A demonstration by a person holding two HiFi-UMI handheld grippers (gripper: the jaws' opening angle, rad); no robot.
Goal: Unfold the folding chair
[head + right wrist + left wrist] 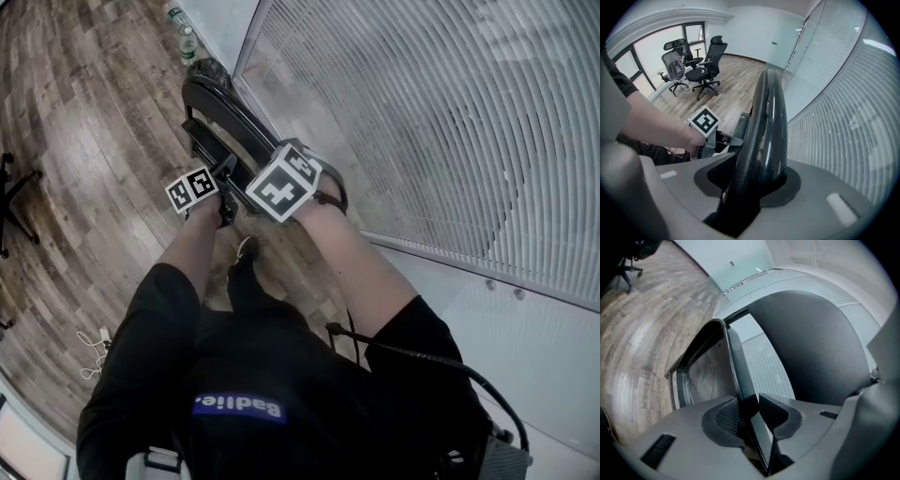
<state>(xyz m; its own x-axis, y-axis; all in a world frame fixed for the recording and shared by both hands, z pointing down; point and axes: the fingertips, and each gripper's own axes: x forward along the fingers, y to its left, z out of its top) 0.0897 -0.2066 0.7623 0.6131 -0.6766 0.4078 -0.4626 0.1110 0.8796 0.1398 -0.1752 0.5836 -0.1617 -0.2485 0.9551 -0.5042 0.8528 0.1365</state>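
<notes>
A black folding chair (217, 101) stands folded on the wood floor beside a glass wall. My right gripper (754, 180) is shut on the top of its padded backrest (768, 117), which fills the gap between the jaws. My left gripper (752, 411) is shut on a thin black edge of the chair's seat frame (733, 362), with the padded backrest (815, 348) bulging to the right of it. In the head view both marker cubes sit close together over the chair, the left gripper (225, 176) just left of the right gripper (261, 159). The left gripper (727, 138) also shows in the right gripper view.
A glass wall with blinds (422, 112) runs close along the chair's right side. Two bottles (186, 37) stand on the floor beyond the chair. Office chairs (705, 65) stand farther back in the room. Cables (94, 352) lie on the floor at left.
</notes>
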